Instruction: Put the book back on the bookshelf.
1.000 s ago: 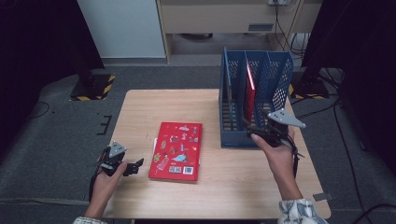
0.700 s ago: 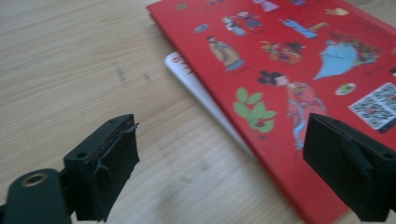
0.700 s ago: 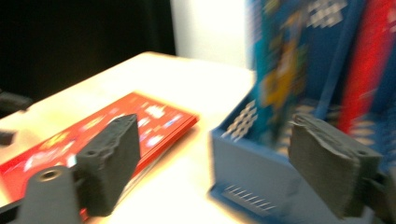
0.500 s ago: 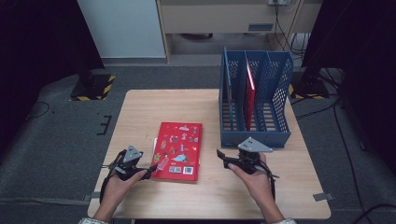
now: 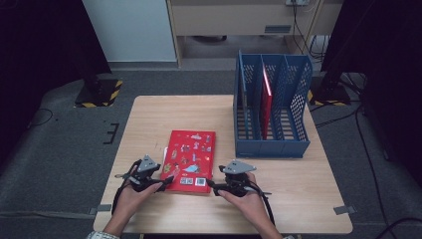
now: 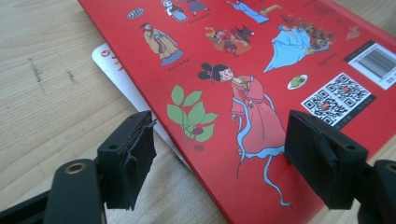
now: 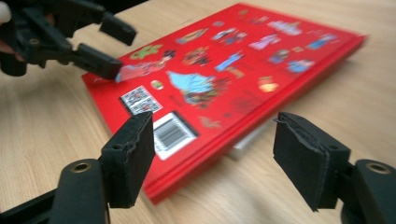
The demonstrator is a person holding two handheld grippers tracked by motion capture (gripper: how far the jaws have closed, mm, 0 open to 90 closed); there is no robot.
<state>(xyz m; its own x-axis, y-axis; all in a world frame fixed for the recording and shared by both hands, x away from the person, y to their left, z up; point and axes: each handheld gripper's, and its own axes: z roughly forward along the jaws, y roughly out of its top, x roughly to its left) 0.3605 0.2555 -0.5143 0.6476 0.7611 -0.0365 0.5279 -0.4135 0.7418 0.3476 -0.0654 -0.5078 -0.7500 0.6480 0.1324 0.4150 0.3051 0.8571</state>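
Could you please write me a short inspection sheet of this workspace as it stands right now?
Surface: wooden table, bare wood around the items.
Job's things: red book lying flat on a white booklet that peeks out beneath; blue file rack holding another red book upright.
Clutter: nothing seen.
Grippers: left gripper and right gripper at the book's near corners, jaws open, just been closing, not yet pressing.
Cables: black cable trailing from the right gripper.
Surroundings: grey carpet, striped stand base.
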